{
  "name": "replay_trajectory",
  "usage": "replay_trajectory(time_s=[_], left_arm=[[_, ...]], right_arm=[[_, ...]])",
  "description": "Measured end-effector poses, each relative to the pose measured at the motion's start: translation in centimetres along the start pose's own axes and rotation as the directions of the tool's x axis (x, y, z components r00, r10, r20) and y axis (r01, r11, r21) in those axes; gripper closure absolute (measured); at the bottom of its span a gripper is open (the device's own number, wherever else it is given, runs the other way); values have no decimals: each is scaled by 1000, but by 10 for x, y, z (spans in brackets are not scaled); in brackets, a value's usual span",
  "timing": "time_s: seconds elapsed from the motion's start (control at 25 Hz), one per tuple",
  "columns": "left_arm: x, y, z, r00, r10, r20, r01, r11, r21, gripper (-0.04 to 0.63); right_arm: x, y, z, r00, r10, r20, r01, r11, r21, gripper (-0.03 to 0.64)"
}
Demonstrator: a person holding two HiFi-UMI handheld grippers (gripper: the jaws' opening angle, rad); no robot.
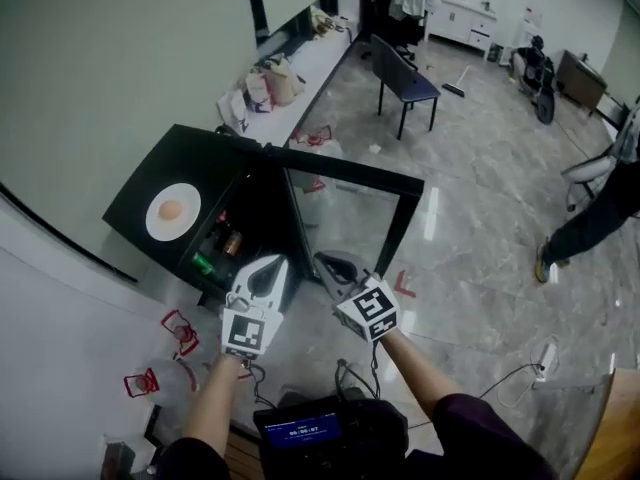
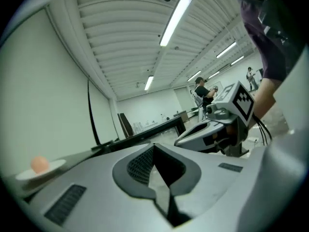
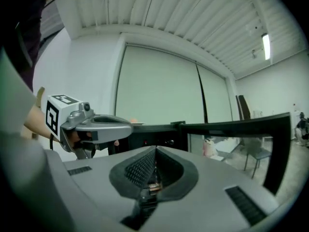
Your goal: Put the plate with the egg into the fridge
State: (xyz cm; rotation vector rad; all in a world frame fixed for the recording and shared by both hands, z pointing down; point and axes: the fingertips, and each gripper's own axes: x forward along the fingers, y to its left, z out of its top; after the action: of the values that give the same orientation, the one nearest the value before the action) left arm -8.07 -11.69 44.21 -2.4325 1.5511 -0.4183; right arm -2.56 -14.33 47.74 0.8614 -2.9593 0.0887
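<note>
We hold both grippers side by side in front of the open fridge (image 1: 215, 158). The left gripper (image 1: 268, 262) has its jaws pressed together with nothing between them, and the right gripper (image 1: 326, 261) is closed and empty too; each gripper view shows the pads meeting along one seam.

The plate (image 1: 155, 224) with the egg (image 1: 170, 209) sits on the black fridge top, at about ten o'clock from the left gripper and well apart from it. It lies toward the near edge of that top, with bare black surface beyond it at twelve o'clock.

The fridge door (image 1: 402, 218) stands swung open, its dark frame reaching out at one o'clock from the right gripper and closing off that side. Between door and cabinet the opening is free, with bottles (image 1: 222, 244) on the inside at eleven o'clock of the left gripper's tip.

Wide marble floor (image 1: 480, 258) lies open at three o'clock. A dark bench (image 1: 405, 80) stands far off at twelve, and a person (image 1: 590, 223) stands near the right border.
</note>
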Motion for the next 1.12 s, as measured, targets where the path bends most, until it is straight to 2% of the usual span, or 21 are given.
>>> replay_trajectory(time_s=[0.12, 0.16, 0.24, 0.36, 0.56, 0.68, 0.8, 1.0, 1.12], left_arm=[[-46, 43, 24, 991, 134, -12, -132, 988, 79, 589], [-63, 57, 31, 985, 171, -14, -167, 977, 131, 589], [-95, 88, 32, 974, 223, -26, -209, 941, 266, 589], [-137, 137, 17, 961, 272, -48, -227, 877, 424, 589], [-174, 195, -10, 953, 288, -97, -184, 801, 569, 588], [-178, 211, -20, 955, 267, -126, -130, 764, 632, 588], [-175, 223, -24, 956, 252, -148, -94, 743, 662, 588], [-167, 239, -27, 956, 236, -175, -50, 718, 694, 588], [-166, 241, -28, 954, 242, -176, -43, 694, 719, 588]], right_arm=[[40, 25, 45, 994, 108, 24, -106, 993, -52, 607], [53, 34, 61, 990, 139, 27, -137, 988, -72, 607], [88, 50, 83, 983, 179, 26, -176, 980, -87, 607], [150, 61, 105, 983, 183, -7, -183, 979, -95, 607], [247, 79, 134, 977, 183, -108, -204, 951, -234, 609], [292, 87, 133, 963, 177, -203, -236, 918, -318, 611], [320, 88, 126, 939, 169, -299, -277, 888, -368, 611], [350, 80, 106, 876, 150, -459, -352, 849, -394, 611], [356, 78, 98, 833, 145, -534, -392, 836, -385, 611]])
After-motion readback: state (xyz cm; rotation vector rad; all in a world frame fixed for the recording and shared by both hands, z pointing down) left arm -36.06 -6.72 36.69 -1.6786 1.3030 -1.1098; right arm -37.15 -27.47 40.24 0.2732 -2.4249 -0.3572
